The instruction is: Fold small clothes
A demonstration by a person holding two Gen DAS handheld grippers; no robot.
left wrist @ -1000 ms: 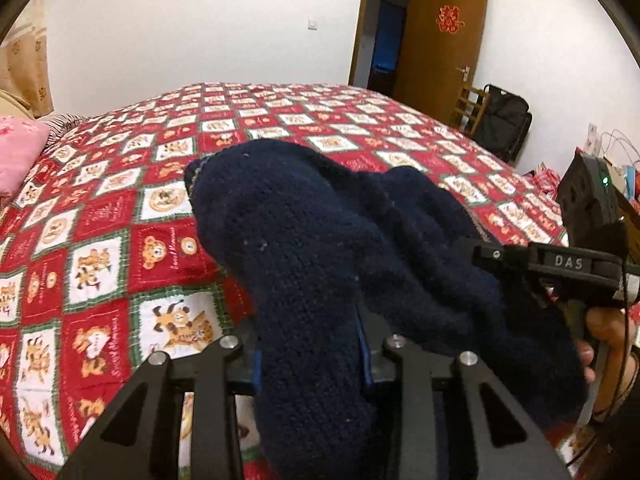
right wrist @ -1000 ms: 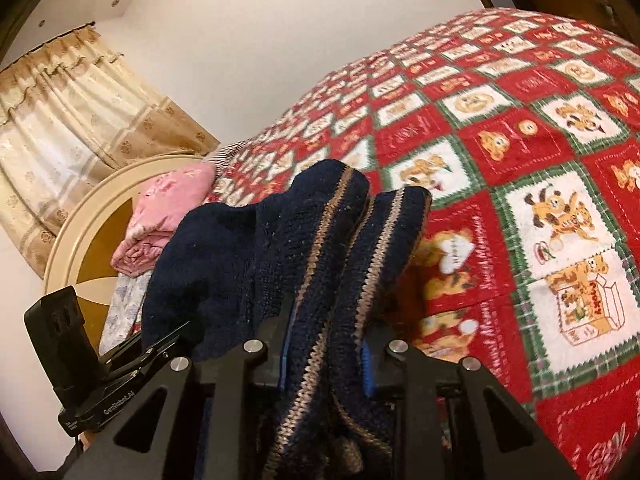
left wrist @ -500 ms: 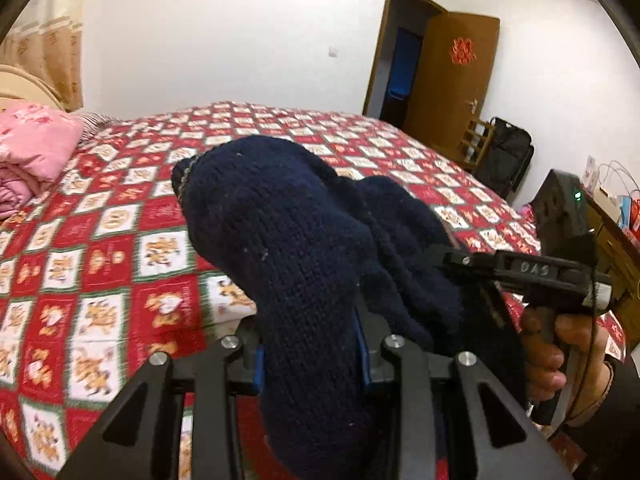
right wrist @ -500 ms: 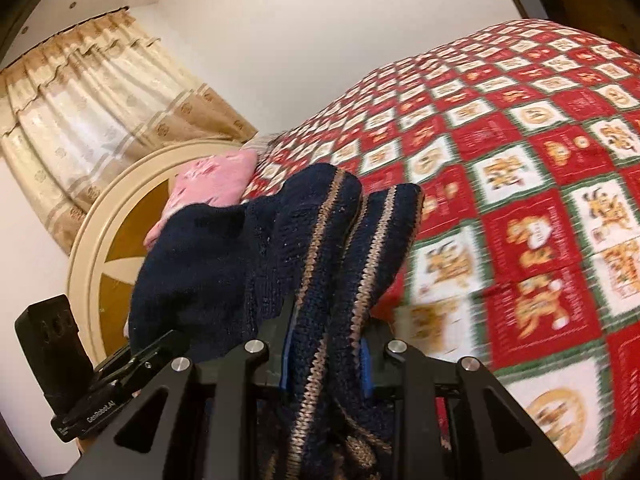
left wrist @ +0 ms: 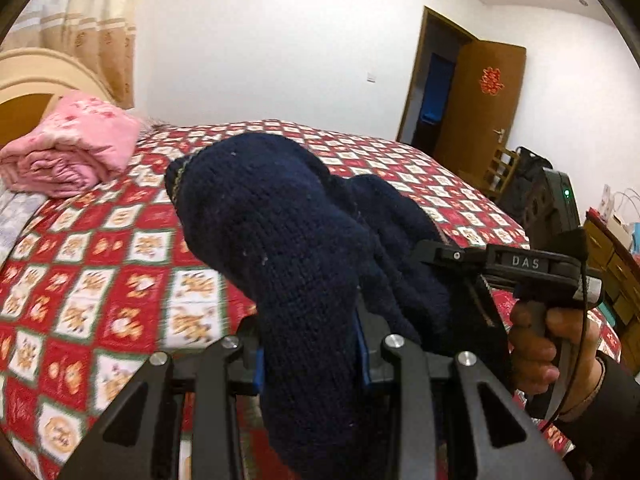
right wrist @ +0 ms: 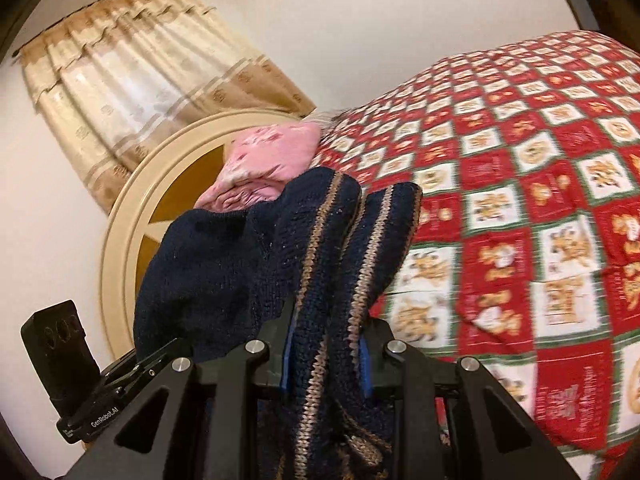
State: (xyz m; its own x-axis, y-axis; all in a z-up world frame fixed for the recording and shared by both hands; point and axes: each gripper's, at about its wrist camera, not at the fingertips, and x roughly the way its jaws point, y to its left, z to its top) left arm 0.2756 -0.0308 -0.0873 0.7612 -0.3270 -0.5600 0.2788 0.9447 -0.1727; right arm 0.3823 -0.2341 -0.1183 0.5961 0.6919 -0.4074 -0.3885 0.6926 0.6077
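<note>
A small navy knitted sweater [left wrist: 280,232] with tan stripes on its edge [right wrist: 332,248] hangs in the air between both grippers, above the bed. My left gripper [left wrist: 308,356] is shut on a bunched navy part of it. My right gripper [right wrist: 326,348] is shut on the striped edge. In the left wrist view the right gripper [left wrist: 520,264] shows at the right, held by a hand, with cloth in its jaws. In the right wrist view the left gripper [right wrist: 132,376] shows at the lower left. The fingertips of both are hidden by the knit.
The bed has a red, white and green patchwork cover [left wrist: 120,248] [right wrist: 540,200]. A folded pink blanket [left wrist: 72,148] [right wrist: 272,160] lies by the round headboard [right wrist: 120,240]. Curtains hang behind. An open door [left wrist: 476,104], a black bag and a wooden dresser [left wrist: 616,264] stand to the right.
Both grippers have lifted the sweater higher and tilted up, so more wall, curtain and headboard show. Both grips are unchanged.
</note>
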